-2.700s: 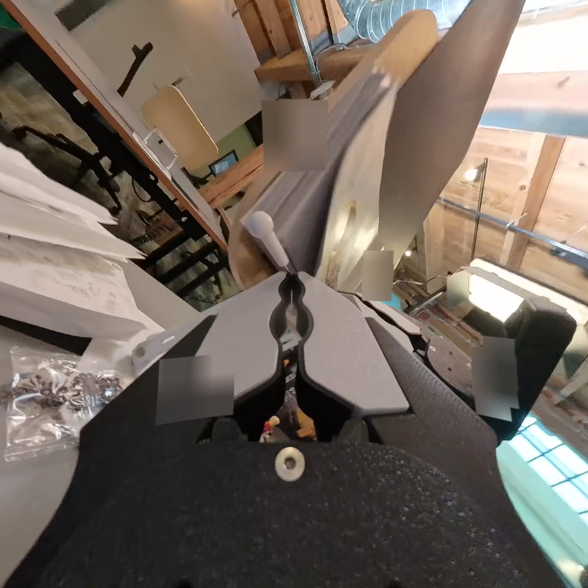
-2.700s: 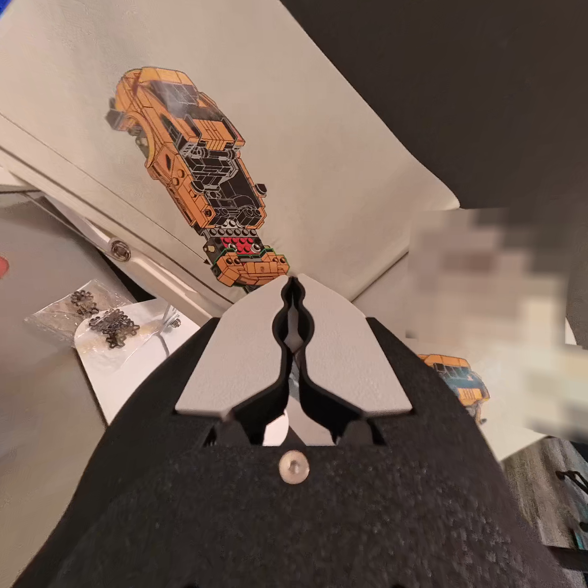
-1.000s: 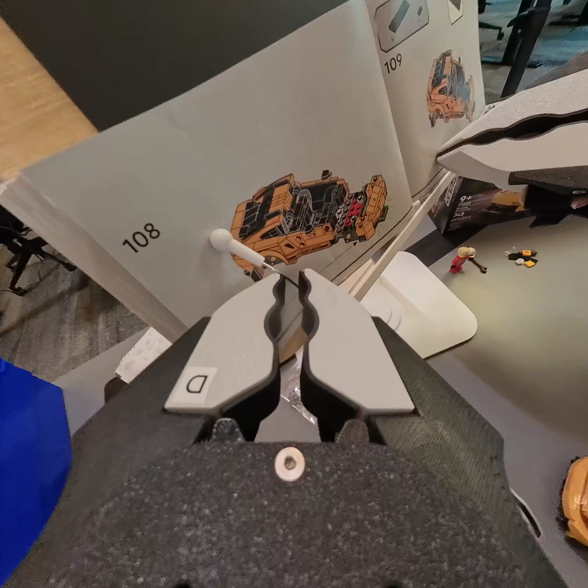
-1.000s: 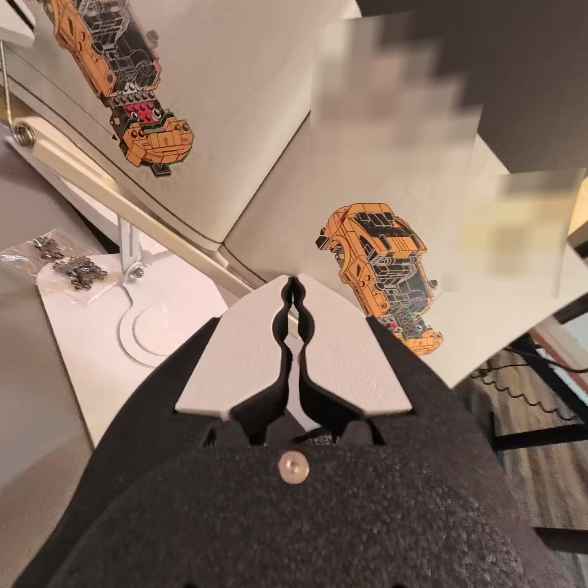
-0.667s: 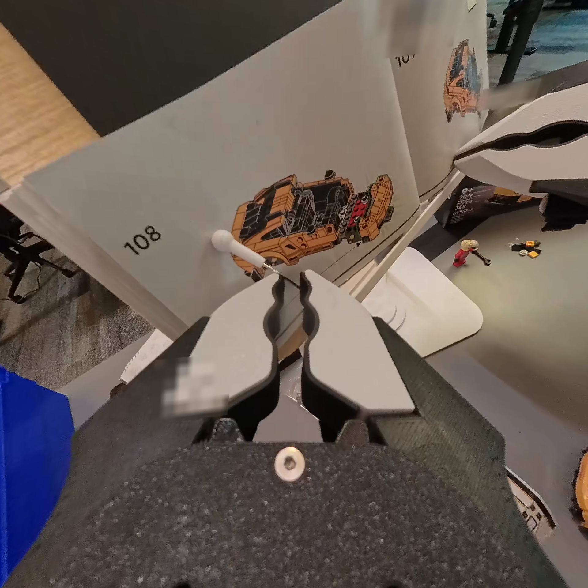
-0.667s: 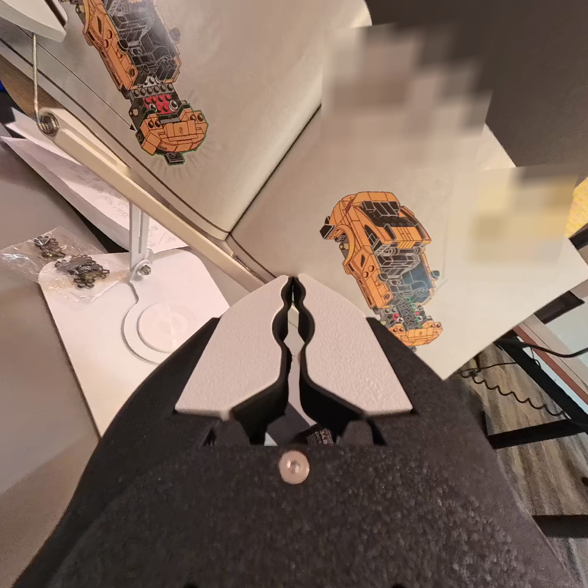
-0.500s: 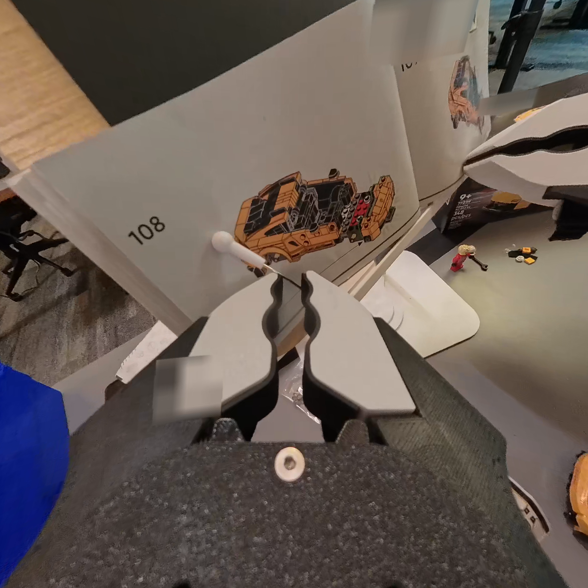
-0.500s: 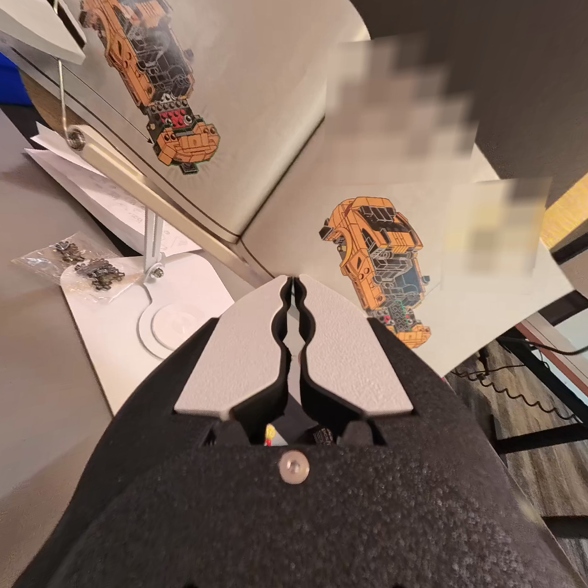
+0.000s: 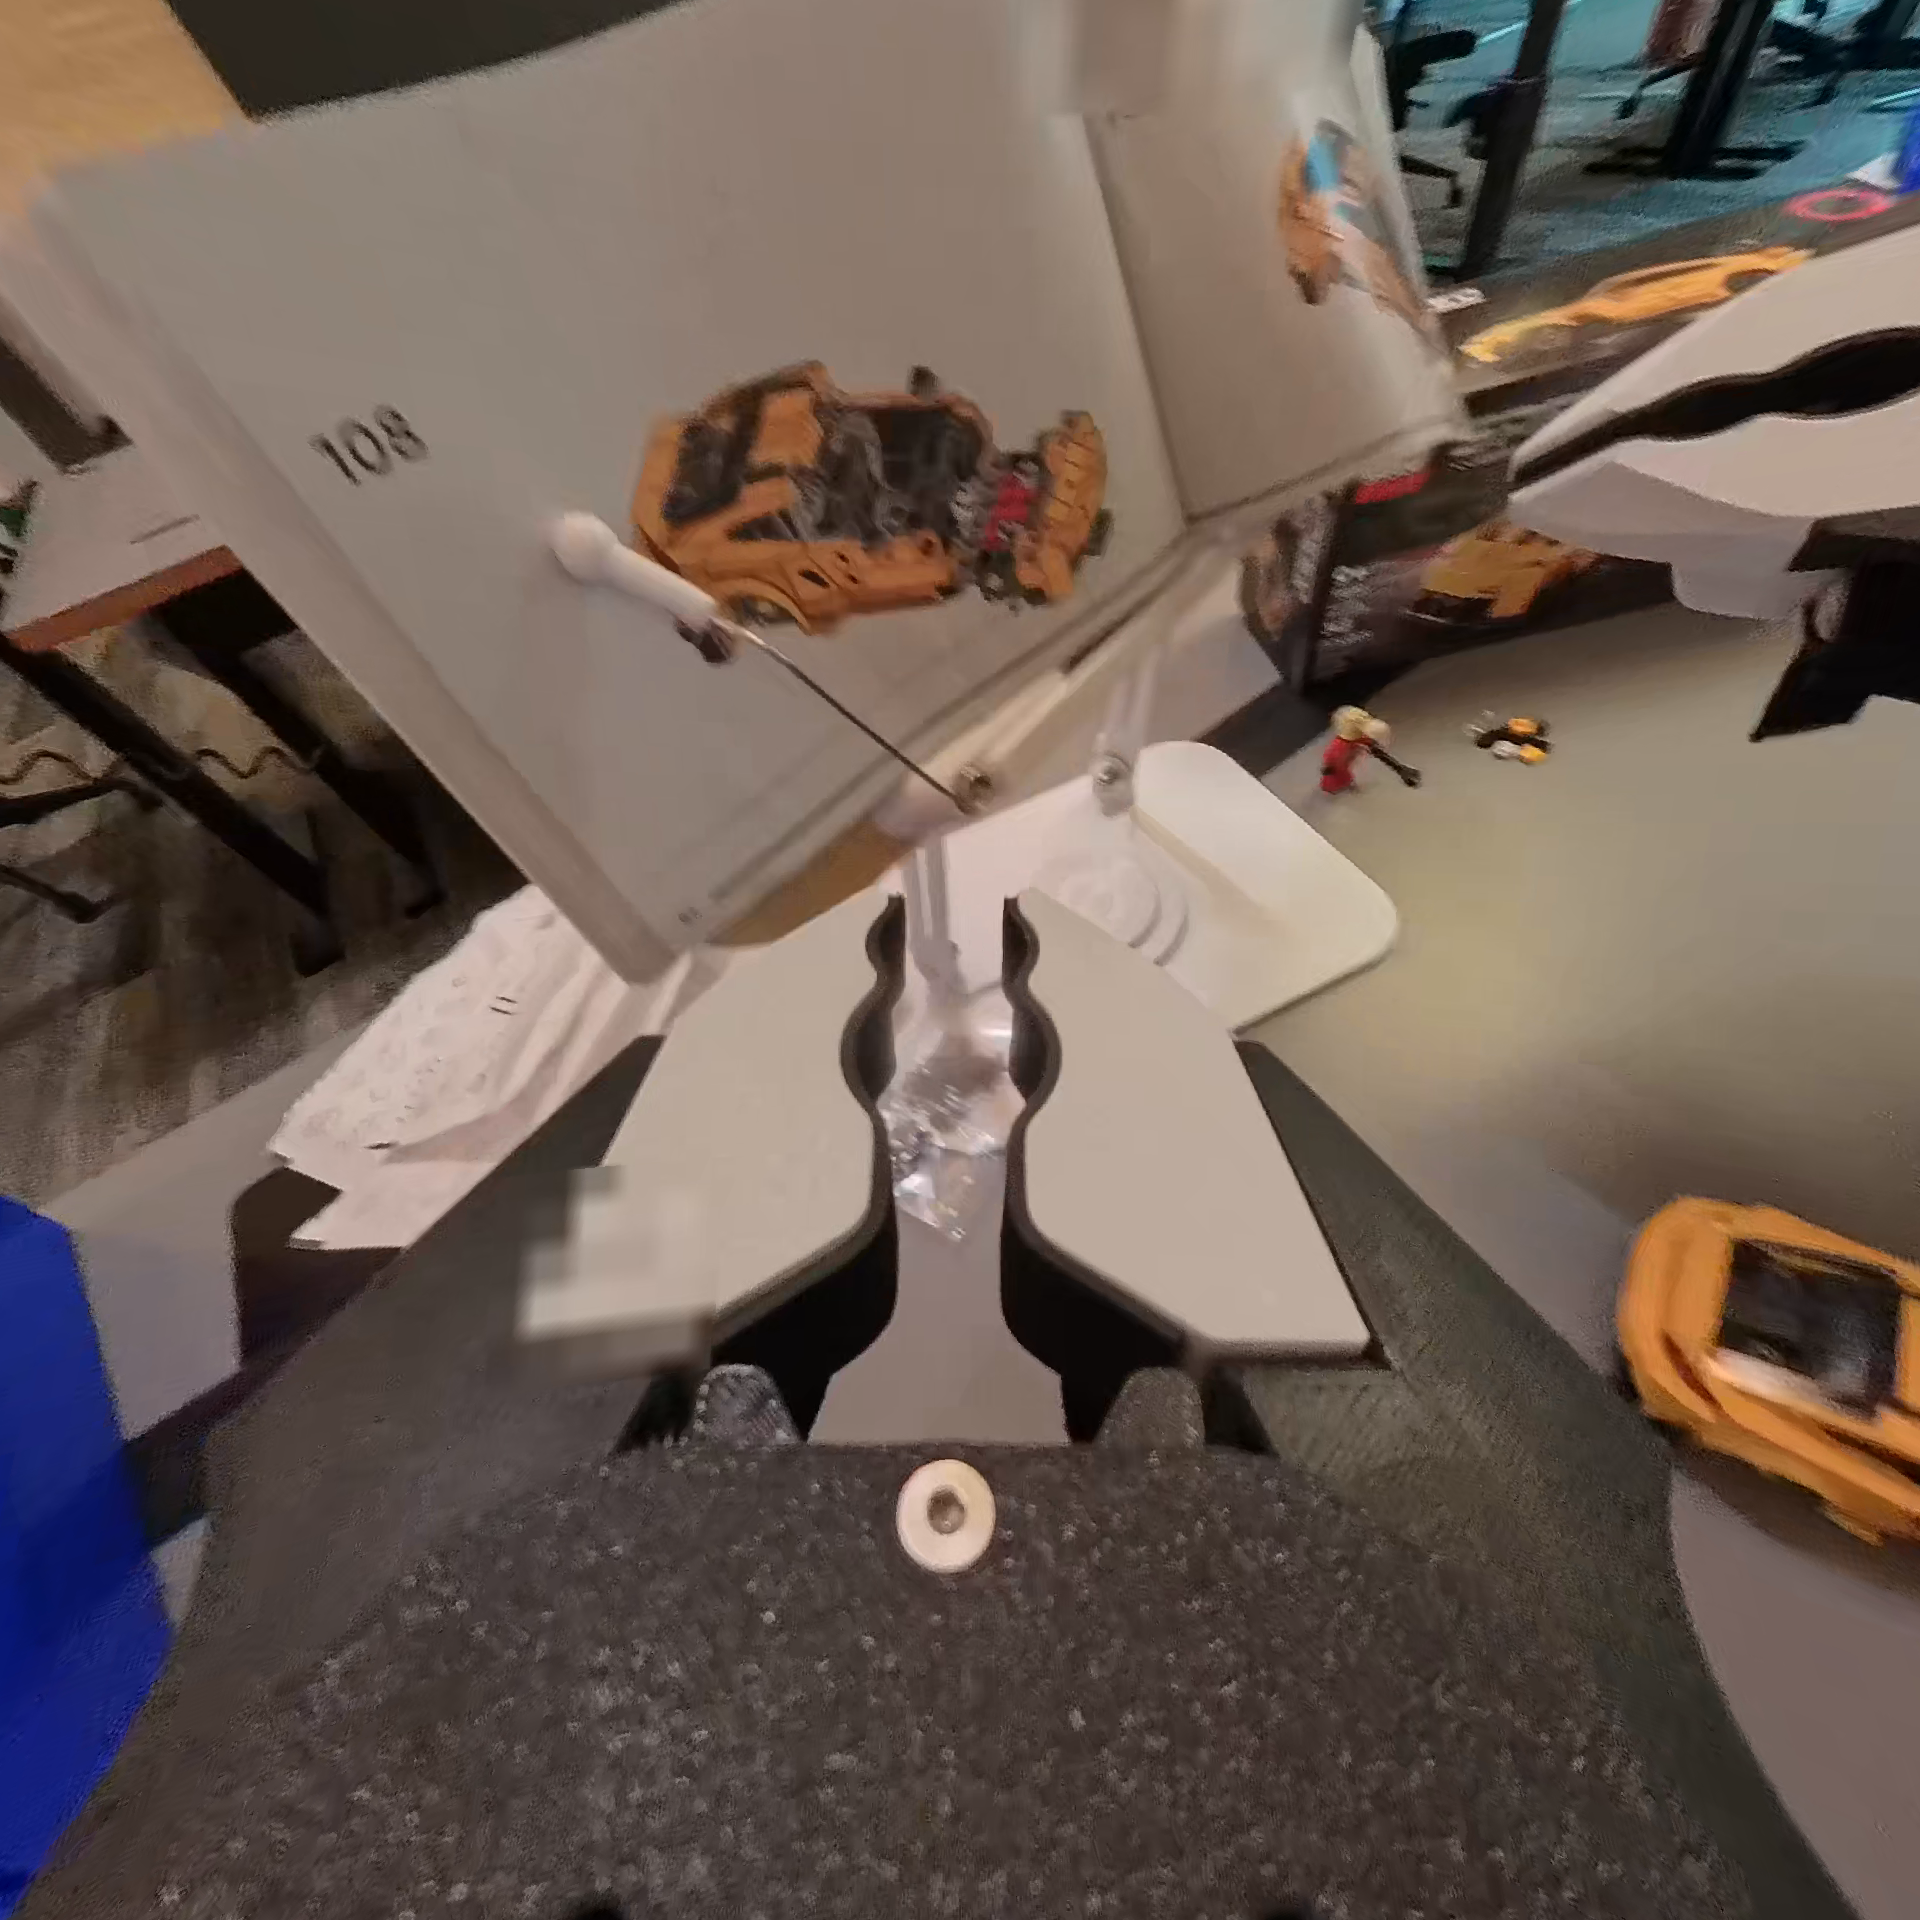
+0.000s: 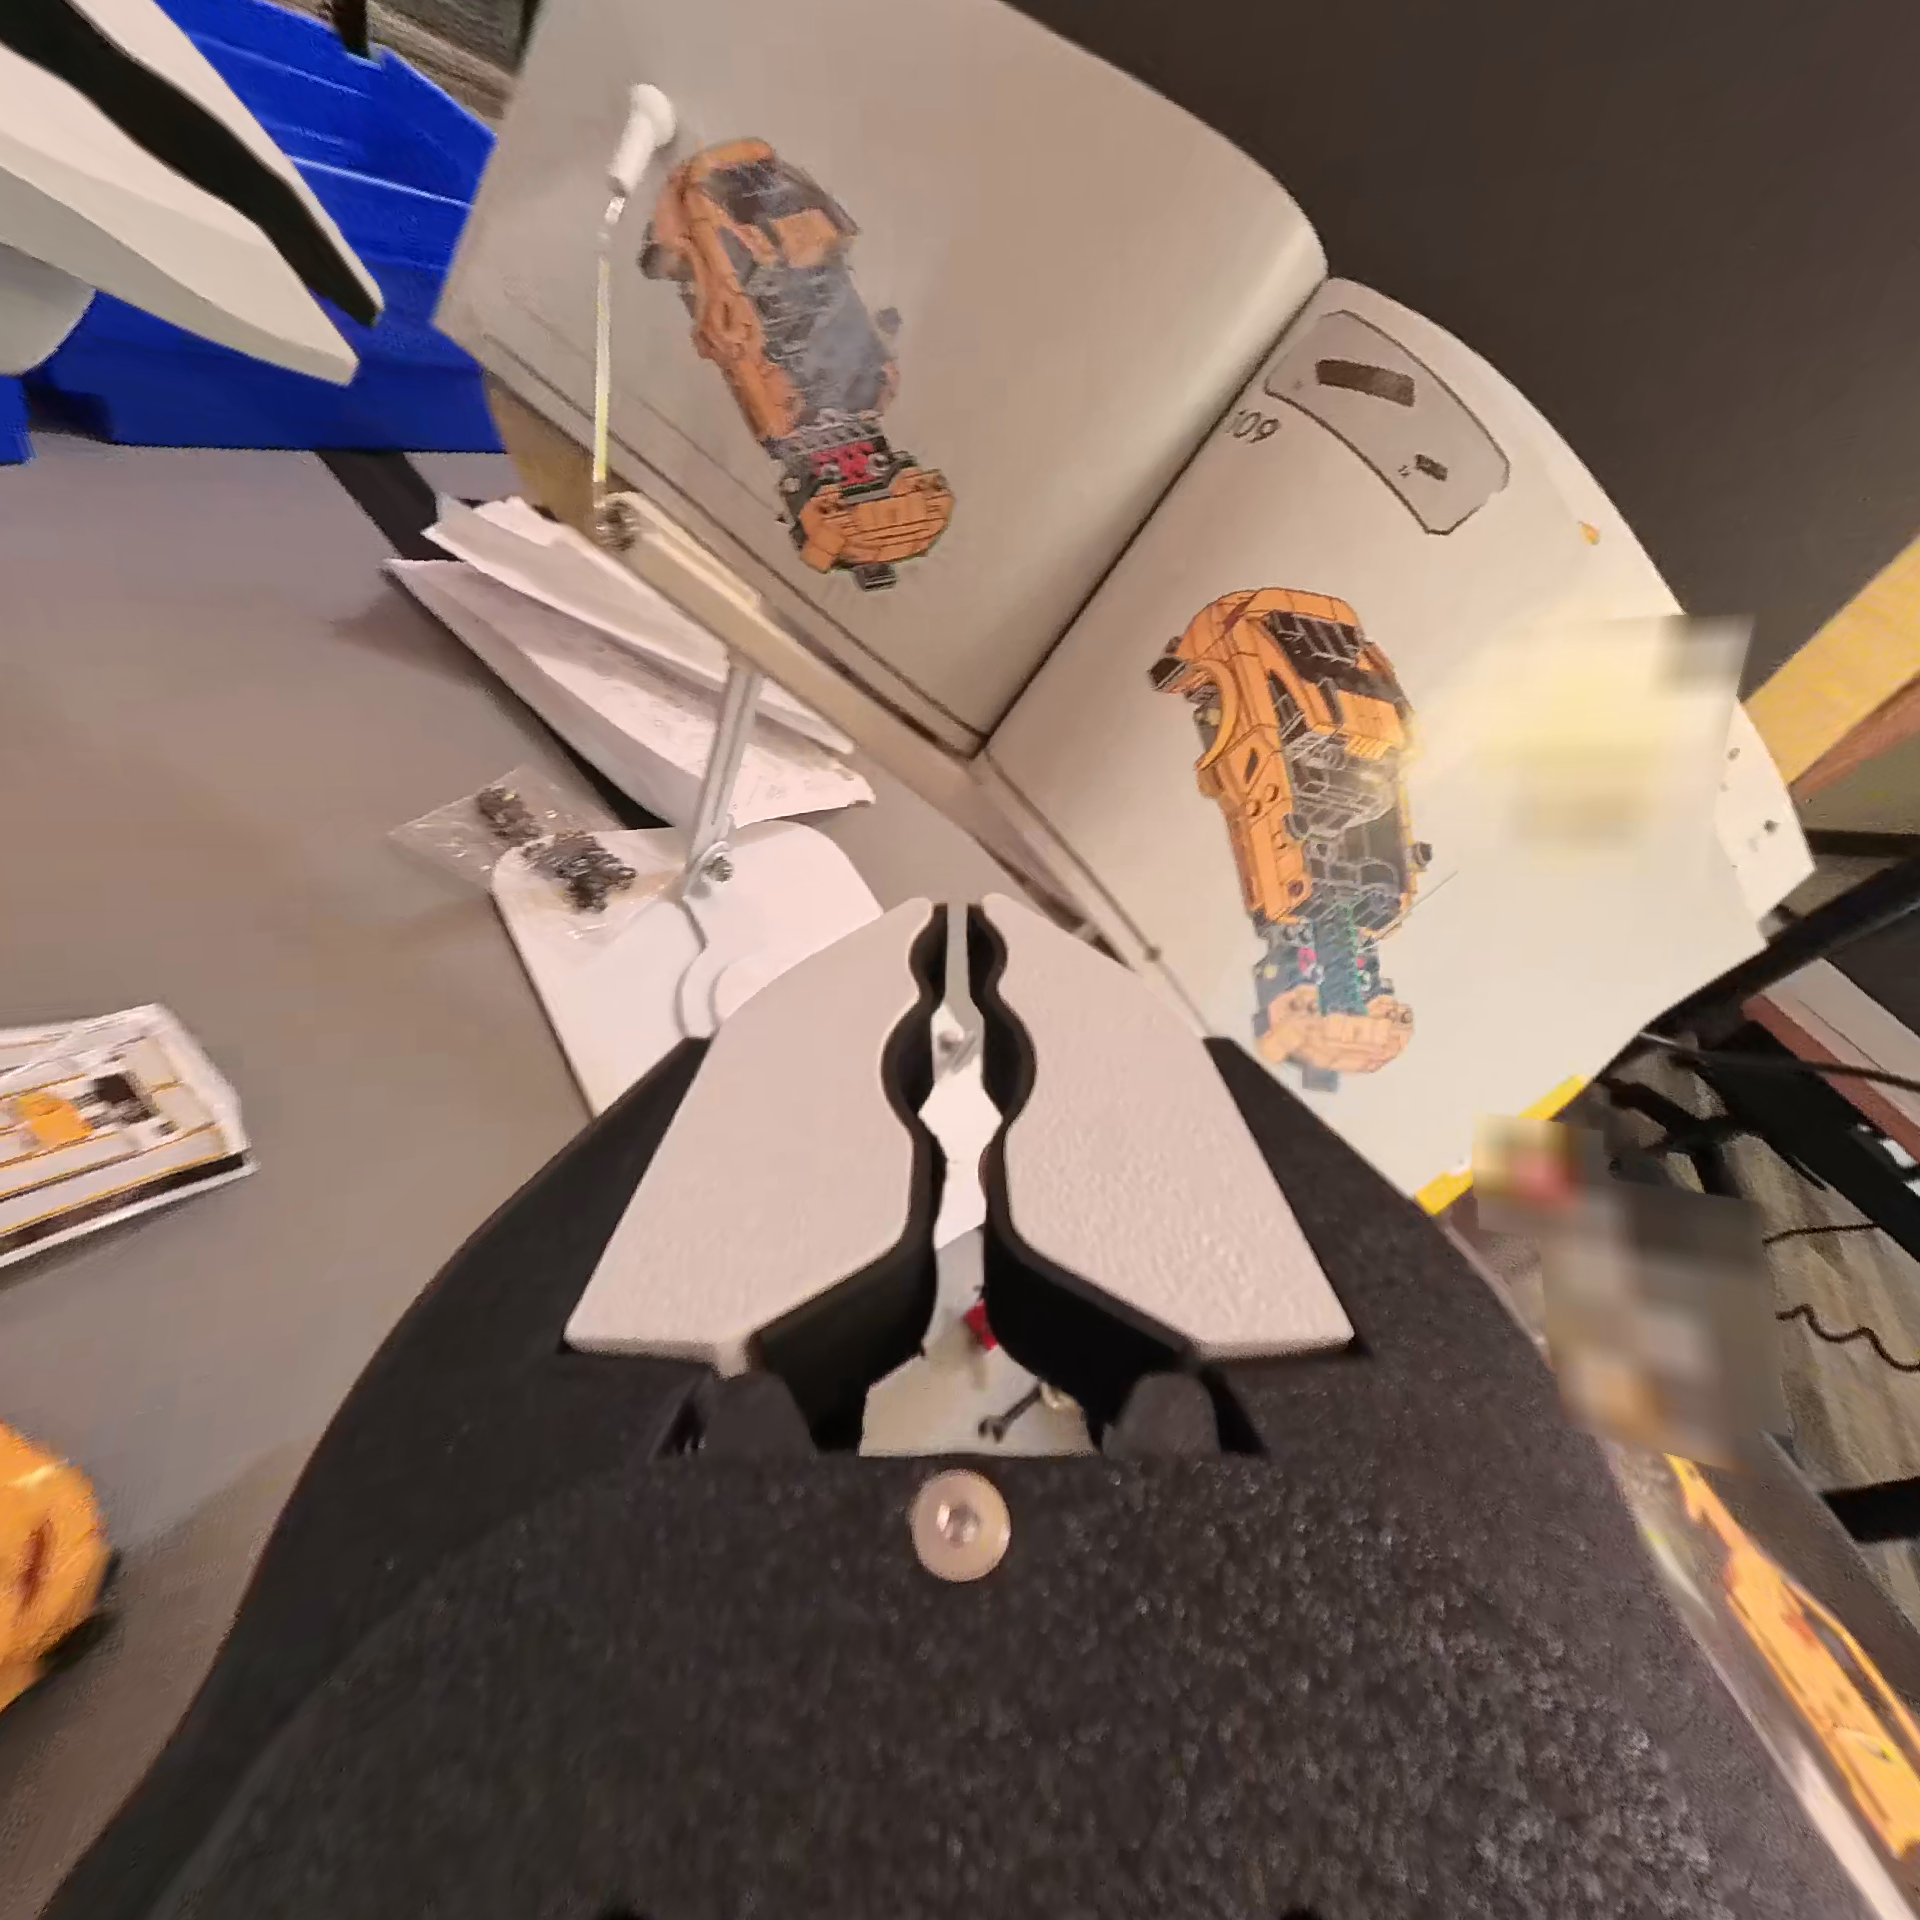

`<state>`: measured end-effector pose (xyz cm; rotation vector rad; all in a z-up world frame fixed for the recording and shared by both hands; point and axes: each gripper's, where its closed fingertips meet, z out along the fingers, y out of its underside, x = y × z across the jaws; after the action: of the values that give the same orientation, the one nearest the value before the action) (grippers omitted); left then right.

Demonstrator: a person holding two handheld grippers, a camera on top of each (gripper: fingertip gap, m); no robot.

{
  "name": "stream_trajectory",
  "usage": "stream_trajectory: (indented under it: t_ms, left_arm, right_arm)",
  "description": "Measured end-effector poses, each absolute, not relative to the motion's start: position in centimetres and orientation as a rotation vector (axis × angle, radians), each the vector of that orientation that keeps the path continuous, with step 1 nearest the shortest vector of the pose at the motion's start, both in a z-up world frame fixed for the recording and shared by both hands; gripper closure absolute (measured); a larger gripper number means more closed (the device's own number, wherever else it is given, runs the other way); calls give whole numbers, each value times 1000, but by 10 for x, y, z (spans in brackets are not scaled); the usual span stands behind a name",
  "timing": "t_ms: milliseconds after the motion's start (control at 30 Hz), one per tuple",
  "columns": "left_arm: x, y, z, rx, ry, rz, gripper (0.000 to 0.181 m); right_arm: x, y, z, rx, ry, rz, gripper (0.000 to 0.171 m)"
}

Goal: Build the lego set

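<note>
The open instruction booklet [image 9: 727,312] stands on a white stand [image 9: 1247,883]; it also shows in the right wrist view [image 10: 1039,416]. My left gripper [image 9: 954,920] is held back from the booklet's lower edge, its jaws a little apart and empty. My right gripper [image 10: 956,912] is in front of the stand with its jaws nearly touching and nothing between them. The orange lego car [image 9: 1787,1361] sits on the grey table at the right; its edge shows in the right wrist view [image 10: 42,1558]. A red minifigure [image 9: 1345,748] and small loose pieces [image 9: 1512,736] lie farther back.
A clear bag of small dark parts [image 10: 540,842] lies by the stand's base. White papers [image 10: 623,665] lie under the booklet. A printed leaflet [image 10: 94,1112] lies at the left. The lego box [image 9: 1455,551] stands behind the stand. Blue bins [image 10: 312,260] stand at the table's far side. About 20 cm separates my right fingertips from the orange lego car [image 9: 1787,1361].
Both grippers have drawn back from the booklet. The left jaws have opened wider. More of the table, the stand and the orange car is now in view.
</note>
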<state>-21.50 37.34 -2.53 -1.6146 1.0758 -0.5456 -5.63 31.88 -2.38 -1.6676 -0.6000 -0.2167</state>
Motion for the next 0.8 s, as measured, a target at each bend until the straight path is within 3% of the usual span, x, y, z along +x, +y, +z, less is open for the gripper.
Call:
stream_trajectory:
  t_ms: [233, 533, 800]
  left_arm:
    - [-227, 296, -77, -1623, 1262, -752, 164]
    - [-221, 223, -147, -1617, 1507, -871, 163]
    - [-214, 187, -165, -1541, 1659, -883, 165]
  right_arm:
    - [-80, 250, -45, -1729, -693, -66, 157]
    - [-120, 127, -116, -1981, -971, 121, 144]
    - [-165, 33, -181, -2135, -1276, 207, 125]
